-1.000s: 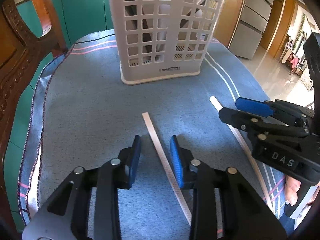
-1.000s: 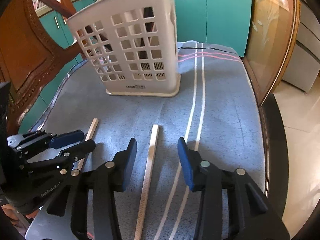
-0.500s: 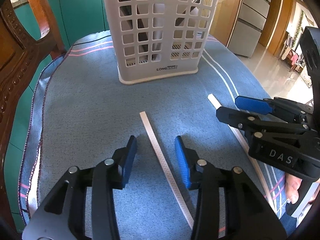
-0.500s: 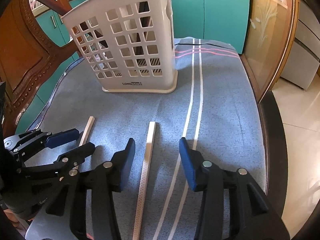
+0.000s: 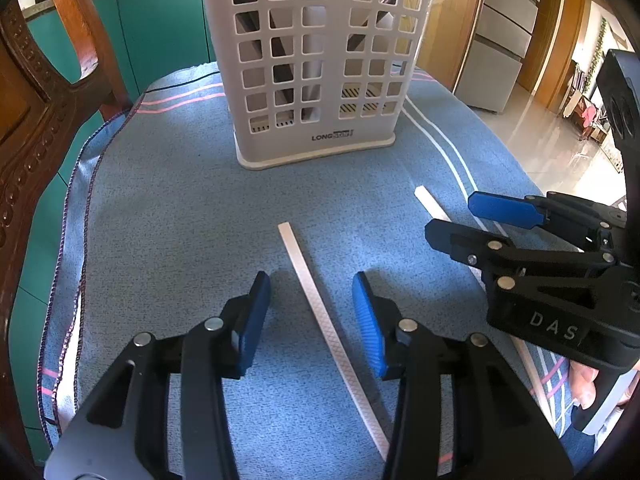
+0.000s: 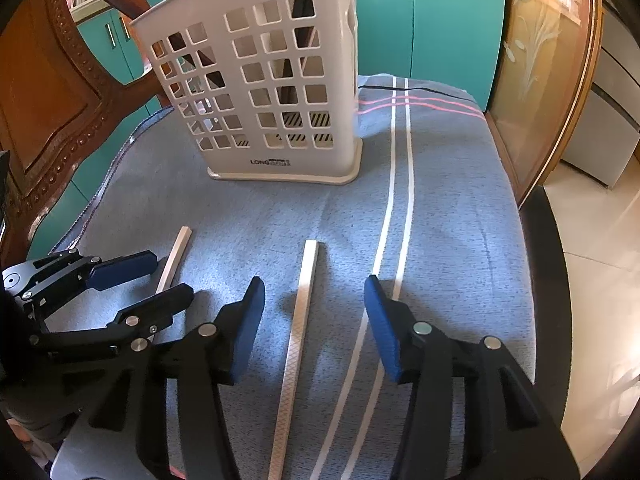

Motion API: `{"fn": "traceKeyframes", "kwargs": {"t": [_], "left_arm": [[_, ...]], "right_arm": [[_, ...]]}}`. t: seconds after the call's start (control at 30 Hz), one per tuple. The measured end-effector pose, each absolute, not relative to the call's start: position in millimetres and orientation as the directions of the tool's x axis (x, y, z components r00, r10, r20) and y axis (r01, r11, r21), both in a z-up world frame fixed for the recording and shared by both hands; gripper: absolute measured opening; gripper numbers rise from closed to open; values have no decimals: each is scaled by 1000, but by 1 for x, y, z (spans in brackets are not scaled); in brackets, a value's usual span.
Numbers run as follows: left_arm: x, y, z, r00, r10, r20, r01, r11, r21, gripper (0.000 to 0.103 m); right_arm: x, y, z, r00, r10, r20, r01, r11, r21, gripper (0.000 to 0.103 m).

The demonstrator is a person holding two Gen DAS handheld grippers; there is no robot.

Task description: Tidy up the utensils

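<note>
Left wrist view: the left gripper (image 5: 311,292) hangs over the blue cloth (image 5: 168,208), its jaws apart and just widened, with a white chopstick (image 5: 320,312) lying on the cloth between them, touched by neither pad. The right gripper (image 5: 452,220) sits just beside it, toward the cloth's right edge, over a second chopstick (image 5: 426,200). Right wrist view: that gripper's jaws have likewise just spread, and the second chopstick lies loose on the cloth between them, beside two white stripes (image 6: 396,184). A white basket (image 5: 320,60) stands upright near the far edge, well apart from both chopsticks.
</note>
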State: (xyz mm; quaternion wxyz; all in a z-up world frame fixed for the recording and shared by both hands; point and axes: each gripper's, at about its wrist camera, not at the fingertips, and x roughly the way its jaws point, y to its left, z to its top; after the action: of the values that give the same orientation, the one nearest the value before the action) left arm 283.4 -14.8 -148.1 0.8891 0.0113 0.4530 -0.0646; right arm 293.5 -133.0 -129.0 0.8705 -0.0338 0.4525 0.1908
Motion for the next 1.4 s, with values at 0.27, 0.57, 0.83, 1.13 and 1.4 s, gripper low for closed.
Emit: {"fn": "traceKeyframes", "kwargs": {"t": [0.27,0.57,0.83,1.13,1.4], "left_arm": [[283,-15,-148,582,-104,-807,124,992,-38,45],[283,-16,-149,582,-103,-807,124,992,-37,47],[283,-16,-149,582,-102,-806,124,992,-36,47],[283,-16,-149,583,-102,-806,123,992,-36,48],[283,-16,-149,583,-100,-806,122,992,-35,48]], "right_arm": [[294,-129,-130,517,298,-802,-362,926,111,52],[293,-129,-130,517,299,-802,-362,925,111,53],[292,-128,-131,517,296,-803,-366,925,105,55],[292,-127,-132,518,292,-804,-367,925,100,55],[292,-124,-132,523,280,-805,-365,927,86,55]]}}
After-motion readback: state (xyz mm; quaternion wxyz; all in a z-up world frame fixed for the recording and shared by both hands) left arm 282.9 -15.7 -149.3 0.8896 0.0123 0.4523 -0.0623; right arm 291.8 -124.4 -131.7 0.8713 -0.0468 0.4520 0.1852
